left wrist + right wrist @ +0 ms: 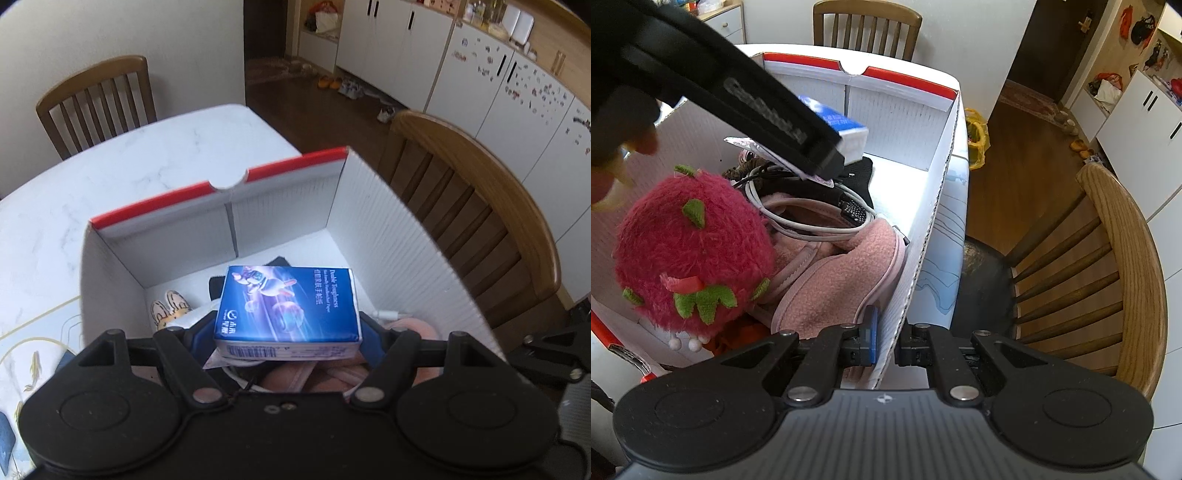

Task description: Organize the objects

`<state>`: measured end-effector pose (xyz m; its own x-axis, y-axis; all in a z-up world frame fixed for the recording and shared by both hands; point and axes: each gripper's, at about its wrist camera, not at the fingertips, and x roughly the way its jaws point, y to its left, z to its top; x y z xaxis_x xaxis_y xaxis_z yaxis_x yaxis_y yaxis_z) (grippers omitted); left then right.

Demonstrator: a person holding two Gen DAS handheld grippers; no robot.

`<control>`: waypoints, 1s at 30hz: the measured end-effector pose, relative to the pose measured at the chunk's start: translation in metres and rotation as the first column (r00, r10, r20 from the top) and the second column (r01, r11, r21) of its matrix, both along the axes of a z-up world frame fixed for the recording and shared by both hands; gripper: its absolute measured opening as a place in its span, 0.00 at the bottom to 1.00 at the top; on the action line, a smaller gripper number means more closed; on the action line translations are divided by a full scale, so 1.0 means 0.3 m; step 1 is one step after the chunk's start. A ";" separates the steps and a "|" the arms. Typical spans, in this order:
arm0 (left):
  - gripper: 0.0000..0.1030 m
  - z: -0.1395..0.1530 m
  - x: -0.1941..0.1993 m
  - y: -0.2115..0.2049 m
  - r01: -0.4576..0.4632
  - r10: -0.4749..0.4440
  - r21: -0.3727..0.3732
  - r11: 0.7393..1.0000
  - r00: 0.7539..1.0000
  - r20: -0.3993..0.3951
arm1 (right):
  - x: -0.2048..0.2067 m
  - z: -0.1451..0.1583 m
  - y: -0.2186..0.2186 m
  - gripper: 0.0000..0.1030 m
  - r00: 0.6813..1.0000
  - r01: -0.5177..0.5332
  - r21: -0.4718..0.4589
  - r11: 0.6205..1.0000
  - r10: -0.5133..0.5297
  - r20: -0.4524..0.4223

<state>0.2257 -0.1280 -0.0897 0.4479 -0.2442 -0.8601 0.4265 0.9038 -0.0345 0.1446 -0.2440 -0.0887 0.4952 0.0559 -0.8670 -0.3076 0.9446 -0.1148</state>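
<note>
A blue tissue pack [288, 306] sits between the blue pads of my left gripper [288, 334], which is shut on it above the inside of the open white box [388, 229] with a red rim. In the right wrist view the pack [849, 129] hangs over the box contents, partly hidden by a black left finger [783, 118]. My right gripper [886, 347] is shut on the near side wall of the box [934, 206]. Inside lie a pink fleece garment [827, 280], a white cable [798, 225], a red strawberry plush [690, 251] and a black item [862, 173].
The box stands on a white marble table [147, 147] with a printed mat [37, 332]. A wooden chair [96, 99] stands at the far side and another [1108, 258] close to the right of the box. A person's hand [613, 162] holds the left gripper.
</note>
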 end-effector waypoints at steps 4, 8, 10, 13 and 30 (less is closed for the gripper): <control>0.72 -0.032 0.015 -0.004 0.008 -0.007 0.013 1.000 1.000 -0.029 | 0.001 -0.001 0.000 0.08 1.000 0.000 0.001 1.000 0.000 0.000; 0.72 -0.042 0.024 -0.007 0.013 -0.012 0.016 1.000 0.999 -0.046 | 0.001 -0.001 -0.002 0.08 1.000 0.002 0.003 1.000 -0.002 -0.002; 0.72 -0.038 0.025 -0.004 0.012 -0.011 0.010 1.000 0.999 -0.049 | 0.003 -0.002 -0.001 0.08 1.000 0.004 0.005 1.000 -0.004 -0.004; 0.73 -0.026 0.017 0.000 0.010 -0.009 0.013 1.000 0.999 -0.038 | 0.001 0.001 -0.001 0.08 1.000 0.001 0.005 1.000 -0.001 -0.002; 0.87 0.147 -0.106 0.108 -0.077 0.084 -0.066 0.995 0.992 0.096 | -0.041 0.080 -0.024 0.08 0.999 -0.025 0.041 0.999 0.023 0.046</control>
